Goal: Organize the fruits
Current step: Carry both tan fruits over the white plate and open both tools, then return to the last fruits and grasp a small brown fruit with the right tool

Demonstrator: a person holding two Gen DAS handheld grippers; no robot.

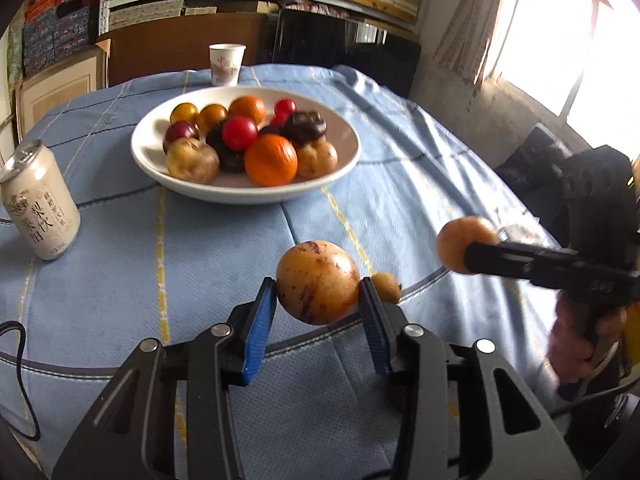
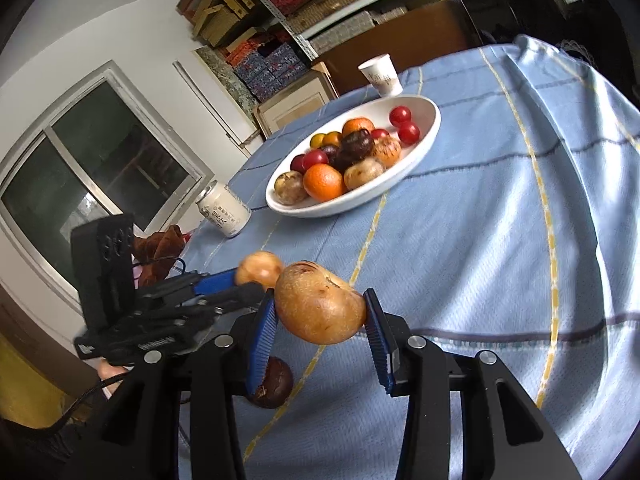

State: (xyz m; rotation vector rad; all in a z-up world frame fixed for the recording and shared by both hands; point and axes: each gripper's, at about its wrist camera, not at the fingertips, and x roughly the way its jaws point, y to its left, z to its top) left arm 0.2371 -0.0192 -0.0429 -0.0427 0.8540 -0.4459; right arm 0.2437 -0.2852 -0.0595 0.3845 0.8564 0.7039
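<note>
A white bowl (image 1: 150,142) (image 2: 428,128) heaped with oranges, red and yellow tomatoes and dark and tan fruits stands mid-table on the blue cloth. My left gripper (image 1: 318,285) (image 2: 249,280) is shut on a round speckled yellow-brown fruit (image 1: 318,280) (image 2: 258,267), held just over the cloth in front of the bowl. My right gripper (image 2: 320,300) (image 1: 469,257) is shut on a second tan fruit (image 2: 320,308) (image 1: 456,242), close beside the left one. A small brown fruit (image 1: 387,287) lies on the cloth. A dark round fruit (image 2: 276,384) lies under my right gripper's left finger.
A white drink can (image 1: 40,208) (image 2: 226,210) stands left of the bowl, a paper cup (image 1: 226,64) (image 2: 380,74) behind it. A person's hand (image 1: 576,344) grips the right tool. Shelves and boxes line the back wall, and a window is on the right.
</note>
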